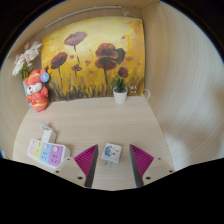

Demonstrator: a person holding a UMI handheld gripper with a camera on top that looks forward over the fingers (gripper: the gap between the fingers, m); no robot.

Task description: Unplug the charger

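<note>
We held the tool [113,160] low over the table [110,120], its fingers spread apart, and the charger [111,153] stood between the two pink pads [87,158] with a gap showing on each side, so nothing was clamped yet. The charger read as a small white block with a bluish mark on its face, resting on its own support just ahead of the fingertips. We could not make out a socket or a cable beneath it, and its long axis was hard to judge; it looked about as wide as tall, with its marked face turned up towards us, and we could not tell which way any prongs pointed.

We judged the main risk to be an uneven close: if one pad met the block first, it could tip or slide sideways instead of being gripped. A pull off the plug's axis could also jam it or drag whatever it sat in.

Off the left finger lay a pale power strip [47,152], close enough to be nudged. Far beyond stood a potted plant [120,90], a red toy figure [37,92] and a poppy painting [92,58], well clear.
</note>
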